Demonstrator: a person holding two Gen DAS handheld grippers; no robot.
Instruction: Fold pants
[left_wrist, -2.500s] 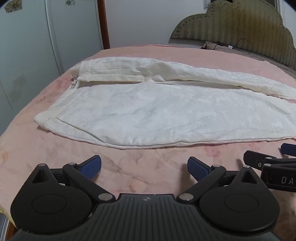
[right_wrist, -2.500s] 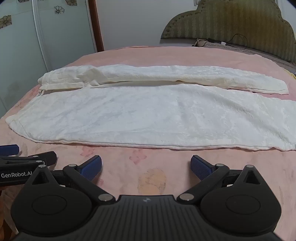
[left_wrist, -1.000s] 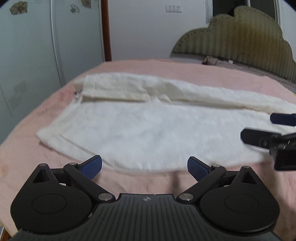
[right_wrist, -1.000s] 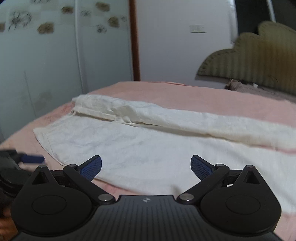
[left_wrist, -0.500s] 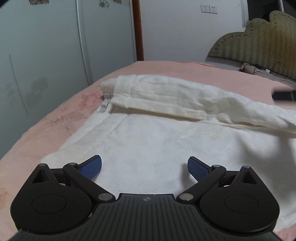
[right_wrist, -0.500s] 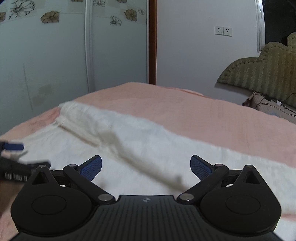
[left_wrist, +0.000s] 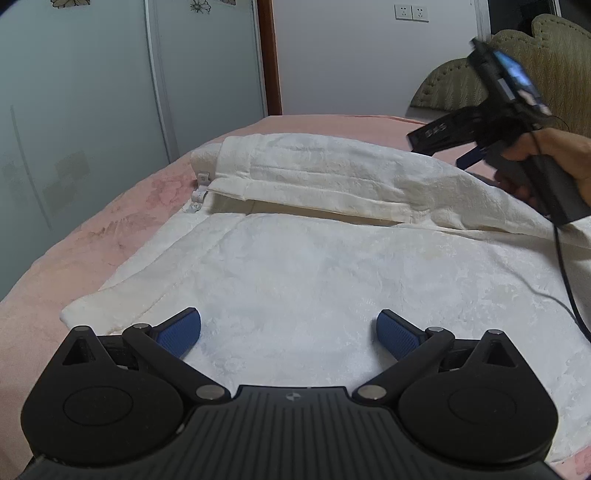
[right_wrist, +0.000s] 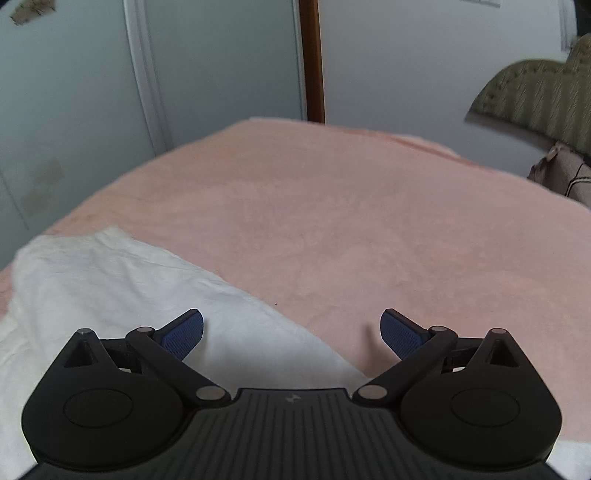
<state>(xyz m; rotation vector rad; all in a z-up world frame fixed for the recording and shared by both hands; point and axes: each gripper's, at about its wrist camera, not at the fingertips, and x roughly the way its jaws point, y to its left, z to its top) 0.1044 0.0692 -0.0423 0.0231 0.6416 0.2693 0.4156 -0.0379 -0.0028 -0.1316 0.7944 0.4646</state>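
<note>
White pants (left_wrist: 314, 266) lie flat on the pink bed (left_wrist: 122, 218), with the far edge folded over into a thick band (left_wrist: 325, 173). My left gripper (left_wrist: 290, 330) is open and empty, low over the near part of the pants. My right gripper (right_wrist: 291, 330) is open and empty, over the far edge of the pants (right_wrist: 110, 280), pointing at bare pink blanket (right_wrist: 332, 221). The right gripper also shows in the left wrist view (left_wrist: 517, 122), held by a hand above the folded band at the right.
Sliding wardrobe doors (left_wrist: 110, 92) stand along the left side of the bed. A padded olive headboard (right_wrist: 535, 92) is at the far right, with some cloth and a cable by it. A black cable (left_wrist: 565, 277) trails from the right gripper over the pants.
Both grippers have moved forward over the pants. The right gripper has gone further, past the folded band to the far edge. Both stayed open.
</note>
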